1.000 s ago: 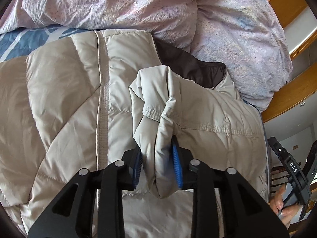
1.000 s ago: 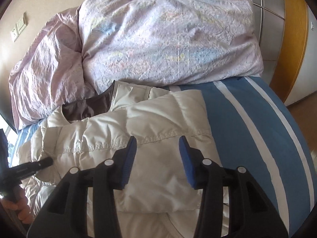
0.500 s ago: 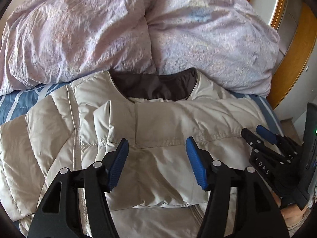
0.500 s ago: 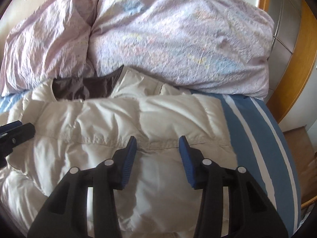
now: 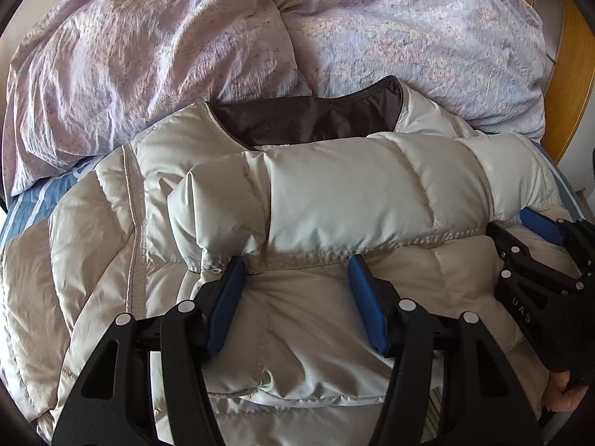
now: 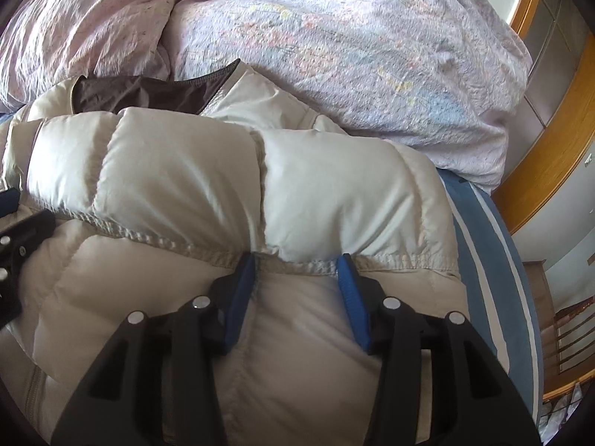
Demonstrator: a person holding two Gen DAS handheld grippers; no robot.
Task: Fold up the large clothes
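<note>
Left wrist view: bed (image 5: 33,204) in blue stripes, crumpled lilac duvet (image 5: 260,37) heaped at far end. Cream puffer jacket (image 5: 334,193) spread across bed, brown lining at collar, sleeve folded crosswise over chest. Left tool (image 5: 295,264) spread, tips at sleeve's stitched hem, pinching nothing. Right tool (image 6: 297,258) opening, hem between the tips, apparently unpressed. At frame edge, person's hand (image 5: 561,390) gripping handle.

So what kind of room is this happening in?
Most likely a bedroom. A beige puffer jacket lies on a bed with a blue striped sheet, a crumpled lilac duvet is heaped behind it, and wooden-trimmed furniture, perhaps a wardrobe, stands alongside.
</note>
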